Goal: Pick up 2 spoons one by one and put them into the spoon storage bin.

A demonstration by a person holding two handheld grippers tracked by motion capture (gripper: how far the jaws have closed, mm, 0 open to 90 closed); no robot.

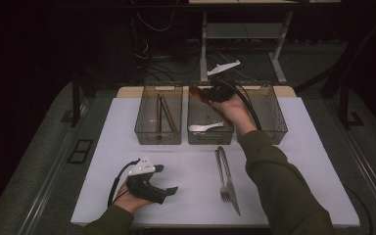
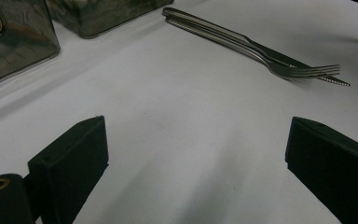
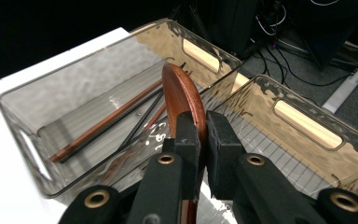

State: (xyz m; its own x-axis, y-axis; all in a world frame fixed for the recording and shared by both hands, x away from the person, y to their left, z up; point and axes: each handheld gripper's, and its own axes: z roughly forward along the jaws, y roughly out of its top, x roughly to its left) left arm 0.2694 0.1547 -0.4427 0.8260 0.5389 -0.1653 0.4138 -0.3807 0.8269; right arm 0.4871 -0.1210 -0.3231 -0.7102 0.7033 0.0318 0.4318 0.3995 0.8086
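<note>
My right gripper [image 1: 209, 93] hangs over the far end of the middle clear bin [image 1: 210, 140], shut on a brown wooden spoon [image 1: 197, 93]. In the right gripper view the pads [image 3: 186, 133] clamp that spoon [image 3: 182, 91] edge-on, above the wall between two bins. A white spoon [image 1: 205, 127] lies in the middle bin. The left bin [image 1: 142, 134] holds dark and brown chopsticks [image 1: 164, 115], also in the right gripper view [image 3: 107, 123]. My left gripper [image 1: 168, 178] rests low at the table's front left, open with nothing between its jaws [image 2: 198, 128].
A fork [image 1: 221, 174] and a knife [image 1: 231, 183] lie side by side on the white table [image 1: 293, 161], in front of the bins; the left gripper view has them ahead, fork [image 2: 279, 70] and knife [image 2: 261, 46]. The right bin [image 1: 274, 117] stands beside my right forearm.
</note>
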